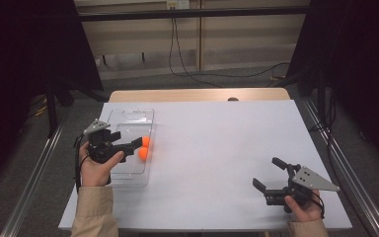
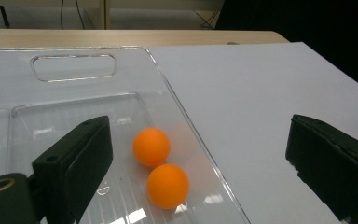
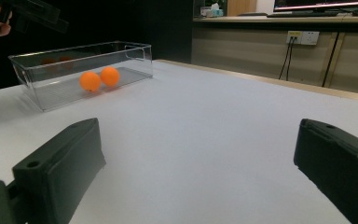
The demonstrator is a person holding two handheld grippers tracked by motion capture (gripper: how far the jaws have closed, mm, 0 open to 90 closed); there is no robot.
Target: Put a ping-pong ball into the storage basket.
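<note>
white table (image 1: 217,148), wood-panelled wall (image 1: 237,39), dark curtains (image 1: 360,64)

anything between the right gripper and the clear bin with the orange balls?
Nothing. In the high view, only bare white table lies between the right gripper and the clear bin holding the orange balls.

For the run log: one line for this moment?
left gripper: open over bin | two orange balls in bin | right gripper: open, empty
</note>
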